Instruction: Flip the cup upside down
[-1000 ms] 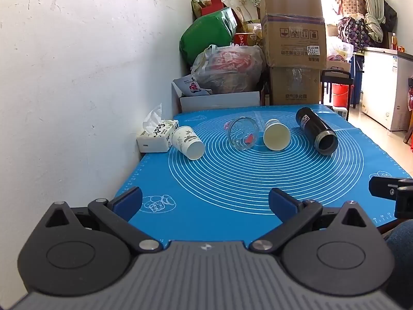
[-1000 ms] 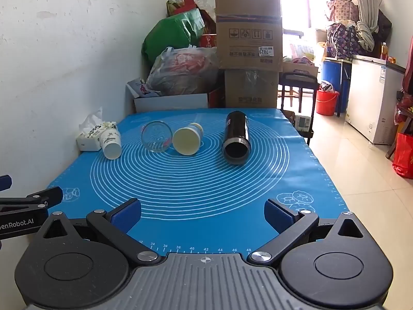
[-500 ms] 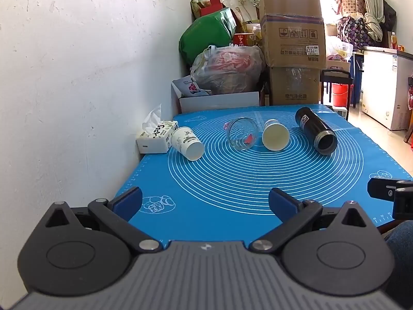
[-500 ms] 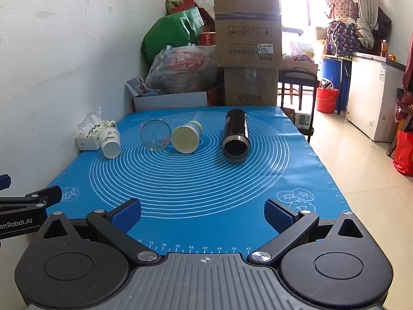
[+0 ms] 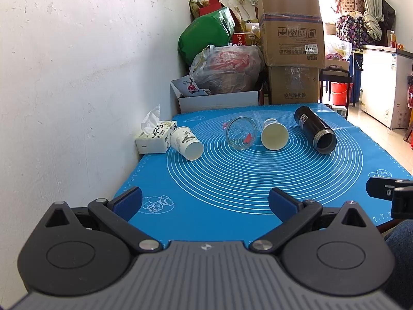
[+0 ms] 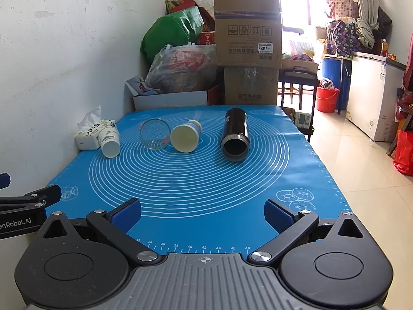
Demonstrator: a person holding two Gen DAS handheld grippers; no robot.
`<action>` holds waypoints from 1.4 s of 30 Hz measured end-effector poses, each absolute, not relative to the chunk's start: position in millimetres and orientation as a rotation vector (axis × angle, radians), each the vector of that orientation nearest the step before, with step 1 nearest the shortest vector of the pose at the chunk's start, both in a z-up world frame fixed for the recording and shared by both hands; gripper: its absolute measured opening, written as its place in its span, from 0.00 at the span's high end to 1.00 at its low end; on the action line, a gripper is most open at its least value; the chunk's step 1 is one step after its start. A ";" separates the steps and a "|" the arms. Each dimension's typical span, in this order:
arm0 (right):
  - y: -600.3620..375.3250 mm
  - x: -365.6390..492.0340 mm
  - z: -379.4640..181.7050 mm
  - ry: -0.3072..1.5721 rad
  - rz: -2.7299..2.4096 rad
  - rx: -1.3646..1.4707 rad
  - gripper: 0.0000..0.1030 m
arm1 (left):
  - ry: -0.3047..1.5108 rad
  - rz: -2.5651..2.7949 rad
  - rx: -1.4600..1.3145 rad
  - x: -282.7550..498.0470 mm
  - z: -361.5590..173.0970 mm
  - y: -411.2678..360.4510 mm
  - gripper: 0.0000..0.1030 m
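Both left gripper [image 5: 205, 201] and right gripper [image 6: 202, 213] wide apart, empty, low in frame. Four cups mid-frame, all sideways; glass cup [image 6: 155, 133] touching yellow cup [image 6: 185, 139], probably rolls if nudged.

The mat [image 5: 232, 201] is bright blue with white rings (and small white drawings at its corners); the flask [image 6: 235, 134] is black, the paper cup [image 5: 185, 143] white with grey-green print.

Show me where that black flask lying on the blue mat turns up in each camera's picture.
Left wrist view: black flask right of centre, far on the blue mat.
Right wrist view: black flask near centre.
Shared landmark: the cream cup lies on its side just left of it.
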State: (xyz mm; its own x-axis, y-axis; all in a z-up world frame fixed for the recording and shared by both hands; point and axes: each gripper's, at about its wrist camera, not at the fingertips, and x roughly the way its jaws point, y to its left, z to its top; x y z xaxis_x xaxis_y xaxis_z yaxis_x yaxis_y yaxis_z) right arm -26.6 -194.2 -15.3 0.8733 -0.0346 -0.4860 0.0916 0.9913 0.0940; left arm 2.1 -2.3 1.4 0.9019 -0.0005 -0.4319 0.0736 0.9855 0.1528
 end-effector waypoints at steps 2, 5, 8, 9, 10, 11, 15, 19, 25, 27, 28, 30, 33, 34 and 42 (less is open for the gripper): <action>-195.2 -25.7 -17.5 0.505 -0.068 0.115 0.00 | 0.447 -0.040 0.165 1.6 1.8 -1.9 0.00; -197.4 -24.3 -18.2 0.506 -0.069 0.117 0.00 | 0.442 -0.039 0.169 0.5 2.5 -2.5 0.00; -197.5 -24.4 -18.1 0.507 -0.069 0.117 0.00 | 0.446 -0.043 0.170 0.5 2.4 -3.4 0.00; -197.6 -24.2 -18.1 0.506 -0.068 0.118 0.00 | 0.447 -0.043 0.172 0.7 2.2 -3.8 0.00; -198.1 -24.1 -17.9 0.506 -0.068 0.118 0.00 | 0.447 -0.044 0.174 0.7 2.1 -4.1 0.00; -197.8 -24.1 -17.9 0.506 -0.069 0.117 0.00 | 0.447 -0.044 0.176 0.6 2.2 -4.7 0.00; -197.7 -24.8 -16.1 0.506 -0.070 0.119 0.00 | 0.448 -0.036 0.180 0.9 2.6 -4.8 0.00; -196.8 -25.0 -15.7 0.506 -0.069 0.119 0.00 | 0.445 -0.029 0.183 1.5 2.6 -5.5 0.00; -196.5 -24.9 -15.1 0.509 -0.070 0.116 0.00 | 0.449 -0.033 0.185 1.9 1.6 -6.3 0.00; -195.8 -24.5 -15.0 0.510 -0.071 0.114 0.00 | 0.448 -0.034 0.187 1.5 1.3 -6.5 0.00; -195.7 -24.6 -15.3 0.510 -0.070 0.116 0.00 | 0.447 -0.035 0.188 1.5 1.5 -6.5 0.00; -195.6 -24.8 -15.4 0.508 -0.071 0.116 0.00 | 0.445 -0.035 0.188 1.1 1.8 -6.5 0.00; -195.6 -25.0 -15.2 0.507 -0.071 0.115 0.00 | 0.445 -0.034 0.188 0.7 1.6 -6.4 0.00; -195.7 -25.0 -15.2 0.506 -0.072 0.114 0.00 | 0.446 -0.034 0.189 0.7 1.6 -6.4 0.00; -194.2 -26.1 -14.6 0.504 -0.075 0.108 0.00 | 0.441 -0.030 0.186 0.7 2.7 -5.3 0.00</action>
State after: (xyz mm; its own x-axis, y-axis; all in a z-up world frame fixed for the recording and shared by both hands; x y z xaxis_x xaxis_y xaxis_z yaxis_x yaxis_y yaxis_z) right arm -26.1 -194.2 -14.6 0.8731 -0.0448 -0.4854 0.0980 0.9916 0.0846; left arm 0.7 -5.3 2.7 0.9042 0.0114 -0.4270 0.0691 0.9825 0.1727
